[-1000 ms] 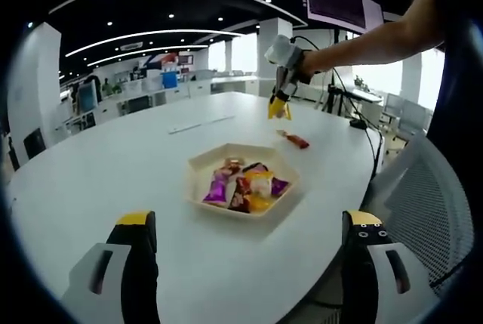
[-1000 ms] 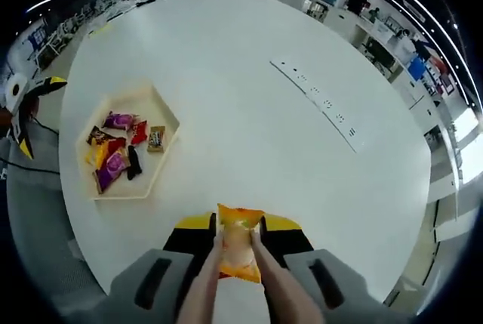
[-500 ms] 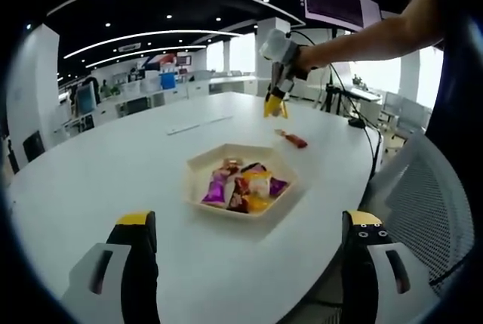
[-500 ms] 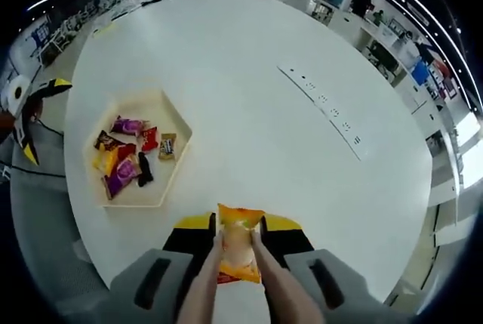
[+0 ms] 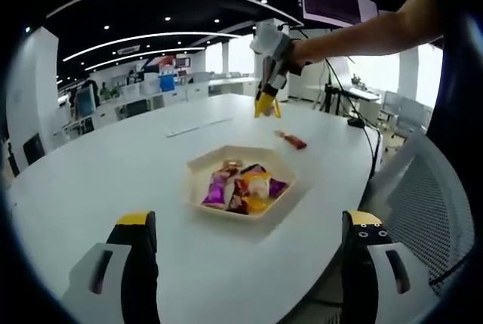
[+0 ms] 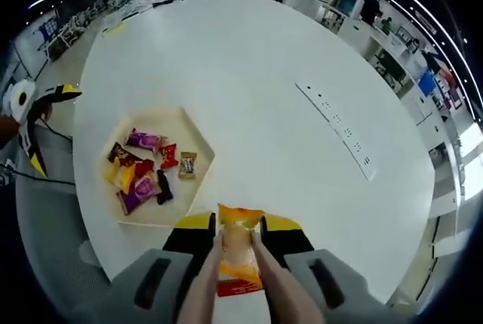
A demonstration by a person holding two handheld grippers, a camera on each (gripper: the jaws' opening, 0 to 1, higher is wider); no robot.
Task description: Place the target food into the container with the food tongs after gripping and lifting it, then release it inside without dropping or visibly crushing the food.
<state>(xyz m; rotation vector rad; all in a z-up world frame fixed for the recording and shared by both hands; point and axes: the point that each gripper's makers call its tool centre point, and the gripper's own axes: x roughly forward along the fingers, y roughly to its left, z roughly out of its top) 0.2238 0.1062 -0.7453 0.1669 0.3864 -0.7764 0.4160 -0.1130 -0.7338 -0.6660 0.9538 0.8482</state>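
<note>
We hold the right gripper (image 6: pixel 238 242) high above the white round tabletop (image 6: pixel 249 90). Its fingers (image 6: pixel 202 282) are the two tong arms, and they pinch an orange snack packet (image 6: pixel 238 257) between them. The packet's long axis runs along the fingers and its top edge sticks out past their tips; it hangs clear of the tabletop.

The container is a pale hexagonal tray (image 6: pixel 198 137). In the right gripper view it lies ahead of the fingers and off to their left side, below the packet's level, with several wrapped snacks (image 6: pixel 142 180) already inside. The part of the tray nearest the fingers and toward their left holds most of the snacks; the far corner looks barer. Judgement: the coming move is a carry leftward and down until the packet hangs over the tray, then an easy spread of the fingers low inside the rim.

In the left gripper view the right gripper (image 5: pixel 266 101) hangs above and beyond the tray (image 5: pixel 202 162), with a red wrapper (image 5: pixel 293 140) lying on the tabletop (image 5: pixel 113 165) outside the tray. The left gripper (image 5: pixel 249 233) has its fingers (image 5: pixel 136 260) spread wide and empty, the tray ahead between them. It is nearer the tray, but the right one carries the packet.
</note>
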